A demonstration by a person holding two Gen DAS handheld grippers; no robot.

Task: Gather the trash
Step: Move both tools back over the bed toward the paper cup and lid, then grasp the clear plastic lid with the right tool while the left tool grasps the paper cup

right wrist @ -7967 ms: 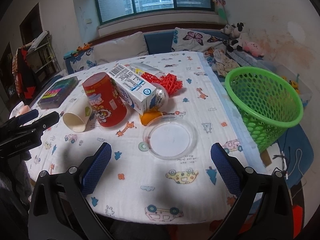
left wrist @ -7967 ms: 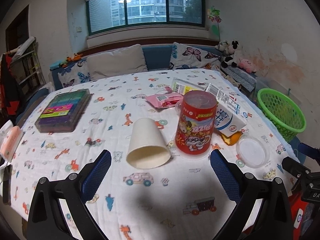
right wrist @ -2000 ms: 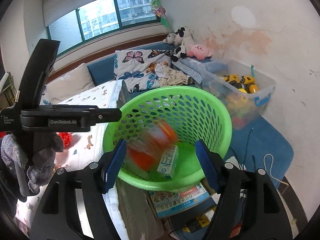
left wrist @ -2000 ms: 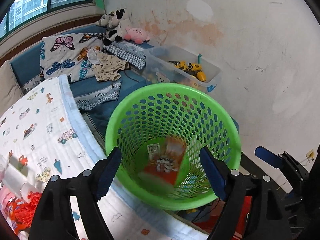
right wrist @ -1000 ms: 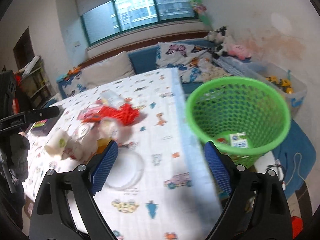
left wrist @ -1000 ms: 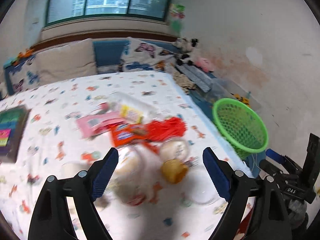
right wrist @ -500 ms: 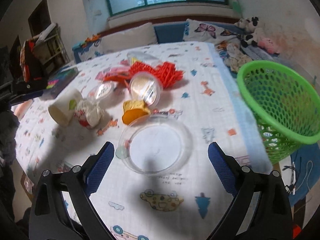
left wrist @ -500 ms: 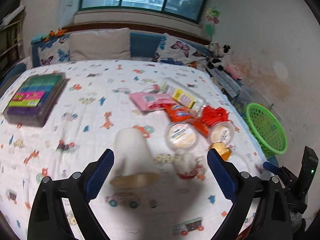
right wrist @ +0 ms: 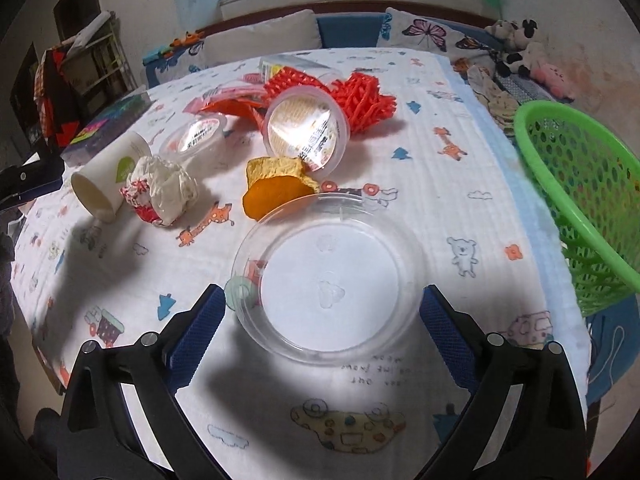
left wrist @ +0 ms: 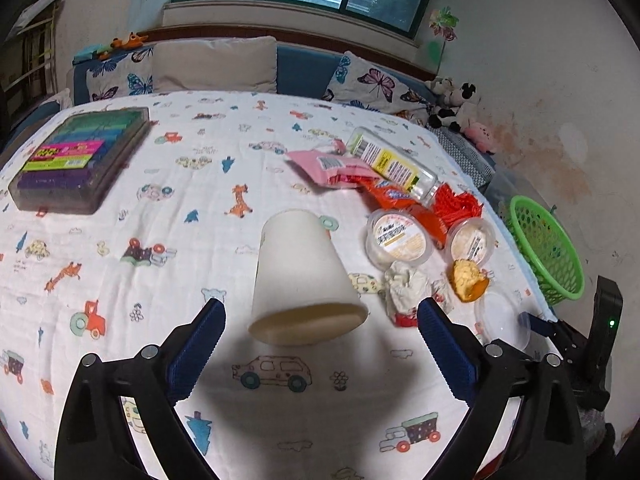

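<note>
I had both tools lined up on fresh targets. My left gripper [left wrist: 318, 330] pointed down at the white paper cup [left wrist: 304, 276], which lay on its side on the cartoon-print tablecloth [left wrist: 120, 240] with its mouth toward me; the jaws stood wide apart with nothing between them, and they had just about finished widening. I judged that width was meant to let the cup's broad rim slip in between the blue pads [left wrist: 198, 344].

My right gripper [right wrist: 320, 320] was likewise spread wide and empty, hanging over the clear plastic lid [right wrist: 332, 280] that lay flat on the cloth near the table's edge, its rim sitting just ahead of the pads [right wrist: 444, 334]. A flat disc is awkward, so I reckoned the wide stance was there to straddle it.

The rest of the trash sat just beyond: a crumpled wrapper [right wrist: 162, 192], an orange peel [right wrist: 276, 188], two pudding cups [right wrist: 306, 132], a red foam net [right wrist: 360, 96], a pink packet [left wrist: 326, 166] and a clear bottle [left wrist: 392, 164]. The green basket [right wrist: 580, 204] waited off the table's right side, close enough for short trips.

Two seconds before, both tools were over that basket and a red can and a carton were dropping into it; eight seconds before, those two stood on the cloth beside the cup. Now they were gone from the table, and both tools were back, lower and nearer their targets than half a second before.
</note>
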